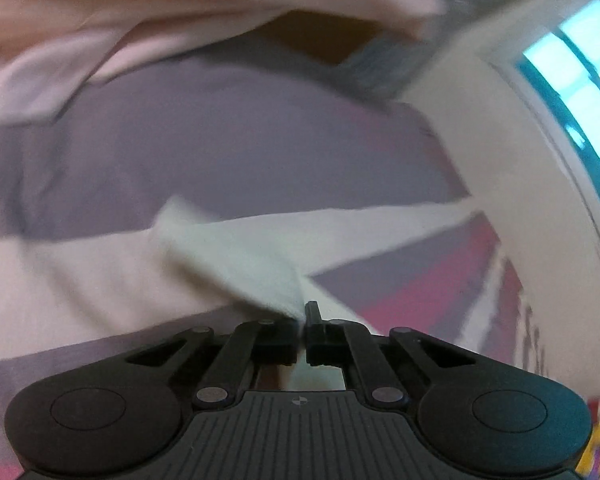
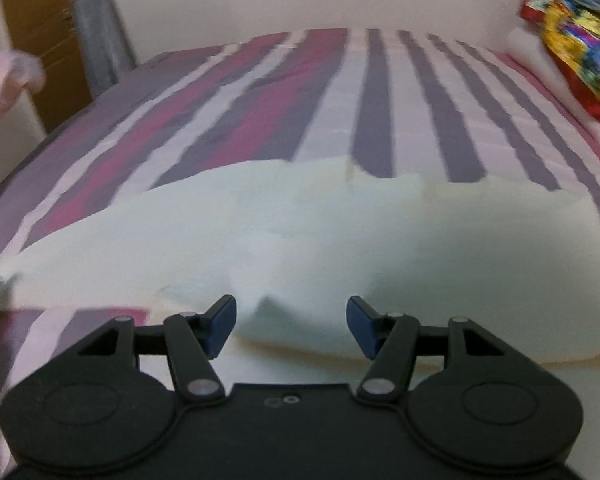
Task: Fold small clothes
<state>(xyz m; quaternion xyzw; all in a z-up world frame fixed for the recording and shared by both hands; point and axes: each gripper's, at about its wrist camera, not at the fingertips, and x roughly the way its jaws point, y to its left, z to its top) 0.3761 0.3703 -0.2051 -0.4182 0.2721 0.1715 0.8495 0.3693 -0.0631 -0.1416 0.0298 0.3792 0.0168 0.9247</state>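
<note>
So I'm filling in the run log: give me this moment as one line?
left gripper: shut on white cloth corner | right gripper: open, over cloth's near edge | cloth: spread on striped bedspread | fold: not yet made

Left gripper (image 1: 303, 320) is clamped tight, a corner of the white garment (image 1: 236, 256) pinched between its jaws. Right gripper (image 2: 291, 320) hangs over that garment, jaws apart.
</note>
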